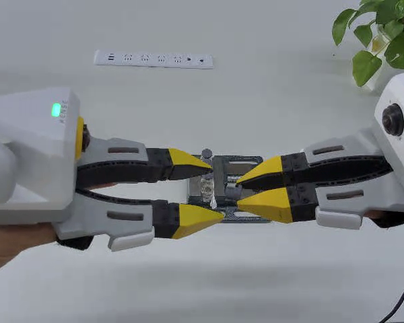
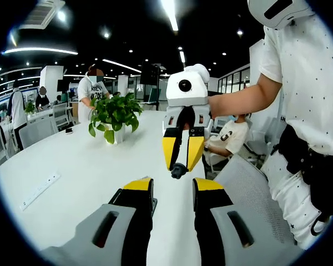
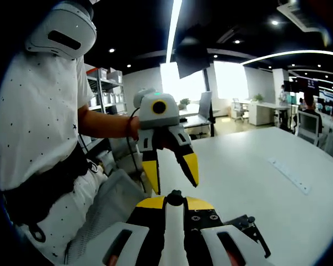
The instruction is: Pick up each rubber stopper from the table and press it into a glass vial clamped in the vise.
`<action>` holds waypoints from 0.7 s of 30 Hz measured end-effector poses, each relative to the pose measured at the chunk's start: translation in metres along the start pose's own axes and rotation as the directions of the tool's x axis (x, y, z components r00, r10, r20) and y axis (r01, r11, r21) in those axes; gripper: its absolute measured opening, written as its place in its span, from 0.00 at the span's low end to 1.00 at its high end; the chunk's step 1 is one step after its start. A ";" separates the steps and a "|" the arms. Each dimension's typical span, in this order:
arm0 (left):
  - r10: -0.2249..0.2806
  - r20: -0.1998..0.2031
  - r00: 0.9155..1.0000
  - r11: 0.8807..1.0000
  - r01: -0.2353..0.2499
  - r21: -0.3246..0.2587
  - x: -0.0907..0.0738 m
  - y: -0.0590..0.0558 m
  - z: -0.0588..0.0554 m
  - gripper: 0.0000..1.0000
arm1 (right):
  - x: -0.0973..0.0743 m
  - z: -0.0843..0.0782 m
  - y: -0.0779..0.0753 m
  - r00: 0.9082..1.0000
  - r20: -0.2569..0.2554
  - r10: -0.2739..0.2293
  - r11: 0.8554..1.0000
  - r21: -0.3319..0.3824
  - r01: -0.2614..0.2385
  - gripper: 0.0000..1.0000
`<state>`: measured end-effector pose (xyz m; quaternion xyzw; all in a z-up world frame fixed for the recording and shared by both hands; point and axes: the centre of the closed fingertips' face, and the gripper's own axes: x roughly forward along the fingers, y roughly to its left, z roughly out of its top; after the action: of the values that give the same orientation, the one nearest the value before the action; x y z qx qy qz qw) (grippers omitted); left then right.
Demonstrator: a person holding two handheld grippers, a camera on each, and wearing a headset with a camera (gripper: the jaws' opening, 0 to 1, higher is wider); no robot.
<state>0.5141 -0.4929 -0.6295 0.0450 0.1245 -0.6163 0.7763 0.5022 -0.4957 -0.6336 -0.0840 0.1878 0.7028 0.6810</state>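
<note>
Two jaws of the right gripper (image 1: 238, 190) were closed on a dark rubber stopper (image 3: 173, 197). The left gripper (image 1: 216, 190) was held wide open and empty, facing it. Near both tips, a glass vial (image 1: 207, 187) was clamped in the vise (image 1: 246, 163), well clear of the table (image 1: 269, 101) edges. A power strip (image 1: 153, 59) was noted toward the far edge.
</note>
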 end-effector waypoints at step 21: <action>-0.052 0.058 0.997 0.999 0.053 -0.012 0.000 -0.011 0.018 0.09 | -0.001 0.017 0.007 0.999 0.035 0.036 0.999 -0.021 -0.035 0.06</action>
<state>0.5063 -0.4998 -0.6114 0.0188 0.1076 -0.6367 0.7633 0.4981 -0.4901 -0.6166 -0.0752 0.1702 0.7181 0.6706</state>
